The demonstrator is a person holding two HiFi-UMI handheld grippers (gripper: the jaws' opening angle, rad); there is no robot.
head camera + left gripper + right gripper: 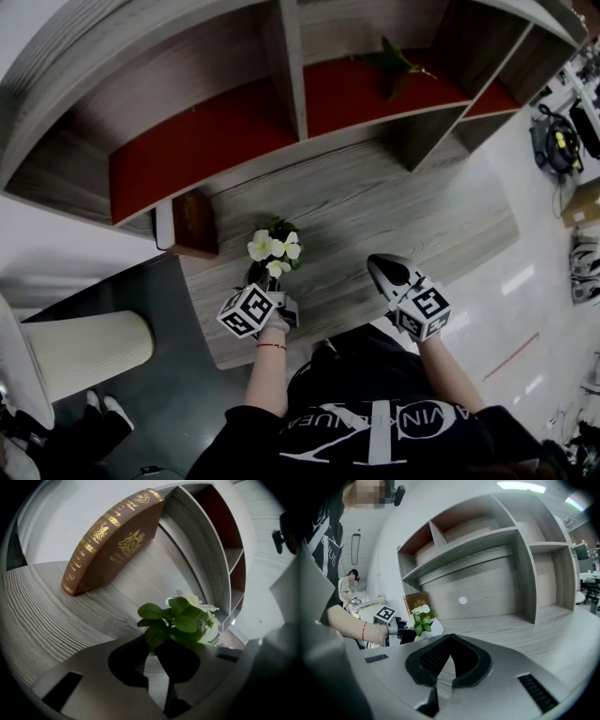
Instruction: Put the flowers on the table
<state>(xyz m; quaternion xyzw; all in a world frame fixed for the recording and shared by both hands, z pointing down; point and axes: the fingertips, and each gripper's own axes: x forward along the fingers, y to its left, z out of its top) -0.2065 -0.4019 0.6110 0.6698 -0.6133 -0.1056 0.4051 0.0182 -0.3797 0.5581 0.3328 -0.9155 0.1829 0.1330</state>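
A small bunch of white flowers (273, 247) with green leaves stands over the wooden table (375, 197), near its front left. My left gripper (268, 279) is shut on the flowers low down, by the stems. In the left gripper view the leaves (180, 620) rise right at the jaw tips of that gripper (154, 648). The right gripper view shows the flowers (421, 615) with a white base under them, and the left gripper (402, 633) beside them. My right gripper (377, 264) hovers over the table's front edge, shut and empty (451, 635).
A brown book with gold print (112, 541) leans against the shelf unit's wall (192, 223) behind the flowers. The shelf unit (291, 66) with red floors holds another green plant (394, 61). A white ribbed cylinder (84, 352) stands at lower left. A person (347, 585) stands far left.
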